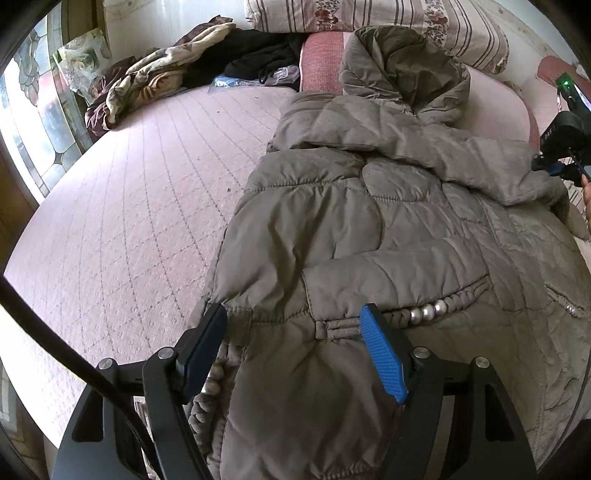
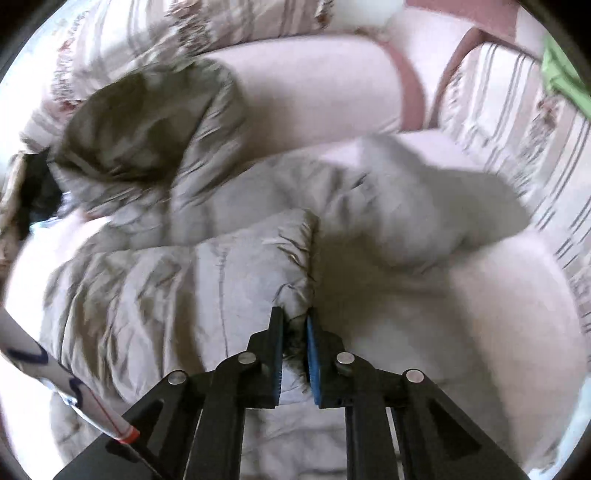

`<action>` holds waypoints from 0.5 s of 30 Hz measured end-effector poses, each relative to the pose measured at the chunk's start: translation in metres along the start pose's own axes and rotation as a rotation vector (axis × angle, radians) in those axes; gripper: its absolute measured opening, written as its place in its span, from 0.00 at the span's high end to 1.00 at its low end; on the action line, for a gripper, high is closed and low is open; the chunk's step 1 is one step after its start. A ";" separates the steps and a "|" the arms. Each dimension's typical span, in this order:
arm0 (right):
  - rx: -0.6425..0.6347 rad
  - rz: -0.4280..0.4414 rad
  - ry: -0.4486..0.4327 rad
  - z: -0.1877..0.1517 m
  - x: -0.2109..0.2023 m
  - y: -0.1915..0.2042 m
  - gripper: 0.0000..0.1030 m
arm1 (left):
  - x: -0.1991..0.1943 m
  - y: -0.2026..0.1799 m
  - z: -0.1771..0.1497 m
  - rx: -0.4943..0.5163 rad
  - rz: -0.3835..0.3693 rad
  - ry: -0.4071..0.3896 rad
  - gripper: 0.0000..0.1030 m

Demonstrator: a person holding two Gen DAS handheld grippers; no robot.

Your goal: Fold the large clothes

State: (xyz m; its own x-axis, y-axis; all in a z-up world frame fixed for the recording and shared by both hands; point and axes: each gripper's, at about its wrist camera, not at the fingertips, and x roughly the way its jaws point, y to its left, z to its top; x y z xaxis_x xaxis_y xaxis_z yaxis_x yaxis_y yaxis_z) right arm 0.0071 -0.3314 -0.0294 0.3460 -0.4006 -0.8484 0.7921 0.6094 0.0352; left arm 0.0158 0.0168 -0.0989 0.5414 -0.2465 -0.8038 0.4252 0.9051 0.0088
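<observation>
A grey-brown quilted hooded jacket (image 1: 369, 206) lies spread on a pink bed (image 1: 140, 206), with its hood (image 1: 402, 70) toward the pillows. My left gripper (image 1: 291, 317) stands wide over the near part of the jacket. A puffy fold of it fills the gap, and both pads touch it. In the right wrist view my right gripper (image 2: 295, 325) is shut on the end of a jacket sleeve (image 2: 258, 258), with dark fuzzy trim pinched between the pads. The same gripper (image 1: 561, 162) shows at the right edge of the left wrist view, by the sleeve's far end.
Striped floral pillows (image 1: 388, 18) lie at the head of the bed. A crumpled patterned blanket (image 1: 155, 74) and dark clothes (image 1: 251, 55) are piled at the far left, next to a stained-glass window (image 1: 37, 122). Bare mattress lies left of the jacket.
</observation>
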 end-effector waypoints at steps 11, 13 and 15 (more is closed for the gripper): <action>-0.013 -0.113 0.064 0.001 0.077 -0.005 0.85 | 0.008 -0.004 0.001 0.016 0.018 0.009 0.28; -0.011 -0.121 0.051 -0.001 0.085 -0.006 0.80 | 0.008 -0.005 0.000 0.020 0.028 0.008 0.27; -0.025 -0.130 0.041 -0.001 0.088 -0.006 0.75 | 0.009 -0.007 0.000 0.023 0.044 0.006 0.25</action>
State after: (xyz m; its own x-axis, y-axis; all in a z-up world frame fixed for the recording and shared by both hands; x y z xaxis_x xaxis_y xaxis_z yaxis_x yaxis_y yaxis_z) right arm 0.0325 -0.3694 -0.1054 0.2197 -0.4491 -0.8660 0.8158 0.5714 -0.0893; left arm 0.0171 0.0080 -0.1065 0.5556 -0.2043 -0.8060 0.4178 0.9067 0.0582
